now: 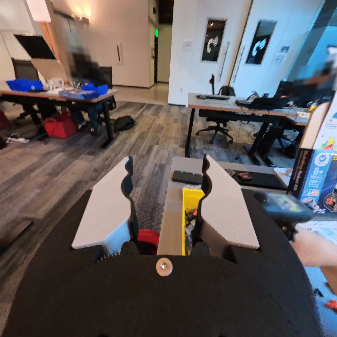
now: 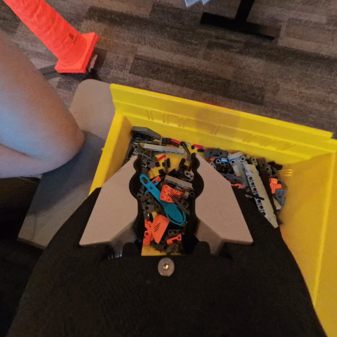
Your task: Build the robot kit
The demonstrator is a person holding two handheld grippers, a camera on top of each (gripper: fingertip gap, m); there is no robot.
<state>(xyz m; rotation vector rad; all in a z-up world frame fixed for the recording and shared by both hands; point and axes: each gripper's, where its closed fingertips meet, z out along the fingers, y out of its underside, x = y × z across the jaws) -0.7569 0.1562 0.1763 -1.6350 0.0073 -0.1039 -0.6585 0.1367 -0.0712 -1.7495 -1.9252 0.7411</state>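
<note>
A yellow bin [image 2: 215, 124] on the corner of a grey table [image 2: 91, 102] holds several small building pieces in black, grey and orange-red. A teal tool [image 2: 160, 198] lies among them. My right gripper [image 2: 165, 156] is open and empty, hanging just above the pieces with the teal tool between its fingers. My left gripper [image 1: 167, 158] is open and empty, raised level over the table's left edge. The yellow bin [image 1: 191, 198] shows in the left wrist view behind the right finger [image 1: 224, 200].
An orange cone [image 2: 60, 40] stands on the carpet beyond the table. A person's arm [image 2: 31, 116] is at left. A blue kit box [image 1: 317, 182], a black device [image 1: 187, 177] and a dark handheld device [image 1: 284, 207] are on the table. Desks and chairs stand farther off. The tips of one gripper are about 25 cm away from the tips of the other.
</note>
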